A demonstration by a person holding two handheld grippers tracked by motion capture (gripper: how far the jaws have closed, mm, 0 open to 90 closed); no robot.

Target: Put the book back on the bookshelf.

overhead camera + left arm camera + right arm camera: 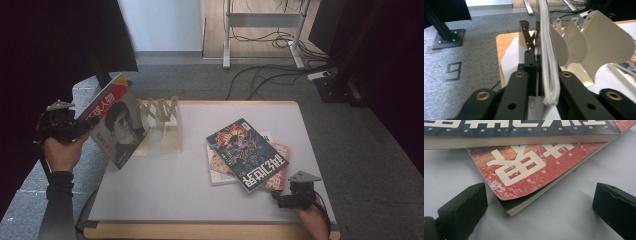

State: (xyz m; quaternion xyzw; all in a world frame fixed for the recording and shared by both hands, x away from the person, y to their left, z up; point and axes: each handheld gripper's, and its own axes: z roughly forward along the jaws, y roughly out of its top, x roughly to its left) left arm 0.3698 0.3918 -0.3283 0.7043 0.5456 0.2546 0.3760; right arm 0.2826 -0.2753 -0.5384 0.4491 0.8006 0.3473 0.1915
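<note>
My left gripper [86, 125] is shut on the edge of a red and white magazine with a portrait cover [117, 122] and holds it upright over the table's left edge, beside a cream book rack [167, 125]. In the left gripper view both jaws clamp the magazine's [549, 75] thick page edge, with the rack's curved dividers [599, 42] just to its right. My right gripper [280, 196] is open at the near right corner of a stack of magazines [247, 155]. Its jaws [540, 195] stand either side of a red magazine's corner [516, 177], under a dark blue one [524, 127].
The white table top [175, 200] has a wooden rim. Grey carpet [350, 140] surrounds it. Behind the table are a desk frame [262, 30] and loose cables [270, 75] on the floor. A dark curtain [50, 40] hangs at the far left.
</note>
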